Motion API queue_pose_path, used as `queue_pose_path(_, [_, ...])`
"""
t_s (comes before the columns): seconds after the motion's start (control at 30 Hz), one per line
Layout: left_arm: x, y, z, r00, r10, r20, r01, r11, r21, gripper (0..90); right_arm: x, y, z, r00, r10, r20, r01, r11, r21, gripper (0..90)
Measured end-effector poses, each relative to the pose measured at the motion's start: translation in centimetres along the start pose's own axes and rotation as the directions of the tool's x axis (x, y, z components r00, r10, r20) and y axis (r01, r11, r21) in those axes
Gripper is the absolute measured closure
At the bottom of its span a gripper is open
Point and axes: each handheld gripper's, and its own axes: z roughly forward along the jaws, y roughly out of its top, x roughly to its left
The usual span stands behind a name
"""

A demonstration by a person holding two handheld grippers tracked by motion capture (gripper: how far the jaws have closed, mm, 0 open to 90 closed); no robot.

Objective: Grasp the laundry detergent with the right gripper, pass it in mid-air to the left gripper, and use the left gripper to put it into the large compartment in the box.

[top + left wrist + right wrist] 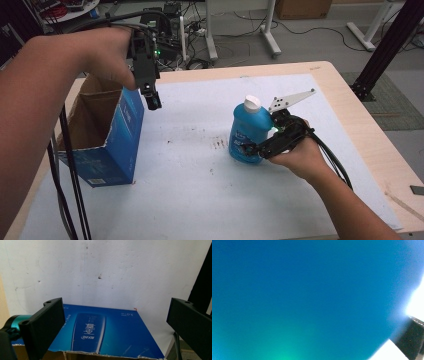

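A: How far along is this?

B: Early. On the near right, the right gripper (pixel 255 148) is closing around the upright blue plastic bottle with a white cap (pixel 247 131), standing on the white surface (pixel 200 200).

A: And farther left?

B: The left gripper (pixel 152 100), jaws spread empty, is hovering over the open blue cardboard box (pixel 107 155). Boxing the bottle is remaining.

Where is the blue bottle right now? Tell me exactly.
In the high view the blue bottle stands upright right of centre on the white mat, with the right gripper around its lower body; the open blue box stands far to its left.
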Motion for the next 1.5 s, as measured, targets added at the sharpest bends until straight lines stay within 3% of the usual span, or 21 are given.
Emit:
queue_pose_path(0.1, [-0.02,0.10,0.07,1.0000,-0.001,0.000,0.001,1.0000,0.001,1.7,-0.01,-0.06,0.08,1.0000,-0.001,-0.002,0.001,1.000,-0.012,8.4])
queue_pose_path(0.13, [-0.03,0.16,0.11,1.0000,0.002,0.000,-0.002,1.0000,0.002,1.7,-0.07,-0.09,0.08,0.9999,-0.002,-0.011,0.002,1.000,-0.017,13.6])
queue_pose_path(0.57, [0.03,0.47,0.47,0.9999,0.011,0.003,-0.012,0.9997,0.021,1.7,0.23,-0.12,0.22,0.9999,-0.009,-0.005,0.009,0.999,-0.031,18.7])
queue_pose_path(0.6, [-0.02,0.62,0.44,0.9999,0.013,0.003,-0.013,0.9998,0.017,1.7,0.20,-0.17,0.20,0.9999,-0.011,-0.012,0.011,0.999,-0.044,24.4])
queue_pose_path(0.83, [-0.15,0.73,0.35,0.9999,0.014,0.003,-0.014,0.9998,0.012,1.7,0.25,-0.27,0.18,0.9999,-0.011,-0.013,0.010,0.998,-0.057,26.0])
queue_pose_path(1.0, [-0.11,0.68,0.40,1.0000,0.009,0.001,-0.009,0.9998,0.016,1.7,0.18,-0.35,0.14,0.9998,-0.010,-0.019,0.009,0.997,-0.074,32.7])
queue_pose_path(1.5, [0.06,0.75,0.56,0.9999,0.012,0.004,-0.012,0.9997,0.022,1.7,0.26,-0.56,0.28,0.9998,-0.015,-0.012,0.014,0.996,-0.090,35.8])
